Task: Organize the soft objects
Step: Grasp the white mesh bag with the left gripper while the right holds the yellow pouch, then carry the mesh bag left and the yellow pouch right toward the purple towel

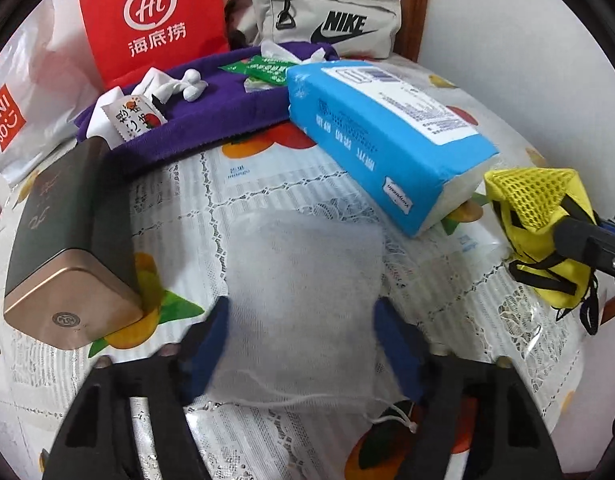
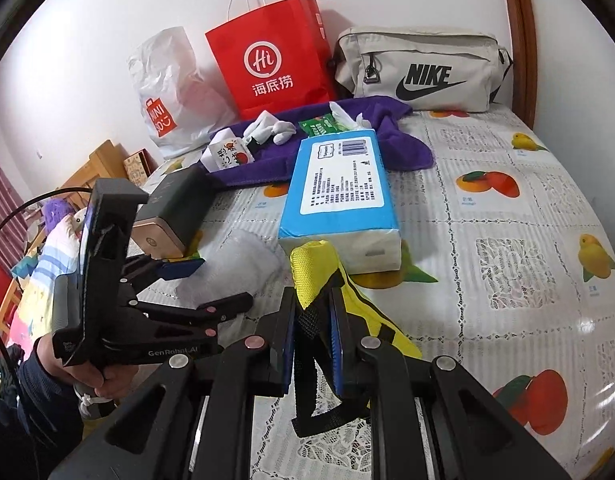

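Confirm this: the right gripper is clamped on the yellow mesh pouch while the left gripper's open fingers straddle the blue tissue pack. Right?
Not quite. The left gripper straddles the white gauze bag, not the blue tissue pack, as the left wrist view shows. The right gripper does clamp the yellow mesh pouch.

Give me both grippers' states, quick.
Left gripper: open, fingers either side of the white gauzy drawstring pouch, not pressing it.
Right gripper: shut on the yellow mesh fabric bag.

Left tool agape, right tool clamped
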A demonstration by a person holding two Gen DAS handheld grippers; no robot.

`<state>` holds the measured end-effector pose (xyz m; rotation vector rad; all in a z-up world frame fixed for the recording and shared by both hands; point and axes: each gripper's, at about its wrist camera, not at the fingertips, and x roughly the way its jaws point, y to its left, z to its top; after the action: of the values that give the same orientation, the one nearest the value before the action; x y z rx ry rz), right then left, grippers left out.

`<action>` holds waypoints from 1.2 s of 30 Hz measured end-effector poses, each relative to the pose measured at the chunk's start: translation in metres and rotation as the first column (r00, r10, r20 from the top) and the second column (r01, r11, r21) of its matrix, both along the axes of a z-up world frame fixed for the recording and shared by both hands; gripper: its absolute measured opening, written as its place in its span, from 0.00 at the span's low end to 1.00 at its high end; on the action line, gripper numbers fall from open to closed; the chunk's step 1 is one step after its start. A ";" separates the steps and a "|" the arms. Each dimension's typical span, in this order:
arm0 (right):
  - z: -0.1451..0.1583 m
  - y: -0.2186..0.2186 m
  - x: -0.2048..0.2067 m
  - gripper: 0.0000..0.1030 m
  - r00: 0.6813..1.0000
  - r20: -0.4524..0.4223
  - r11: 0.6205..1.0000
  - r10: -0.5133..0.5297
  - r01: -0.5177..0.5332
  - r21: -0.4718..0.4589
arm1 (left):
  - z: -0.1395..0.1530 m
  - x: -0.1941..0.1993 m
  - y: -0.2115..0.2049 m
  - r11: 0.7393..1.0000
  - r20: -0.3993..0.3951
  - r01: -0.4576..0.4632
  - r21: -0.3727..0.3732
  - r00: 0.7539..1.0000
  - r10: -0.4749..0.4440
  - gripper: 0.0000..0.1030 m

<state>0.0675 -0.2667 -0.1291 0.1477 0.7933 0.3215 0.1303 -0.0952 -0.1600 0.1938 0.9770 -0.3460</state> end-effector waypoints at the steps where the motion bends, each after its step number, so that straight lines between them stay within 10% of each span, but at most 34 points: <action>1: 0.000 0.000 0.000 0.14 1.000 -0.002 1.000 -0.001 0.001 0.000 | 0.001 -0.001 0.002 1.000 0.001 -0.003 -0.004 1.000 0.003 0.47; 6: 0.000 0.004 -0.001 0.14 1.000 0.004 1.000 -0.005 0.005 -0.012 | 0.004 -0.004 0.023 0.999 -0.024 -0.047 -0.024 0.999 0.046 0.10; 36: 0.048 0.030 -0.007 0.14 0.997 0.077 0.999 0.011 -0.007 -0.048 | 0.082 -0.053 0.112 0.961 0.073 -0.212 -0.177 0.971 0.227 0.07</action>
<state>0.0607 -0.2370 -0.0816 0.0866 0.7245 0.3146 0.0772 0.0165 -0.0784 -0.0524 0.8632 -0.2119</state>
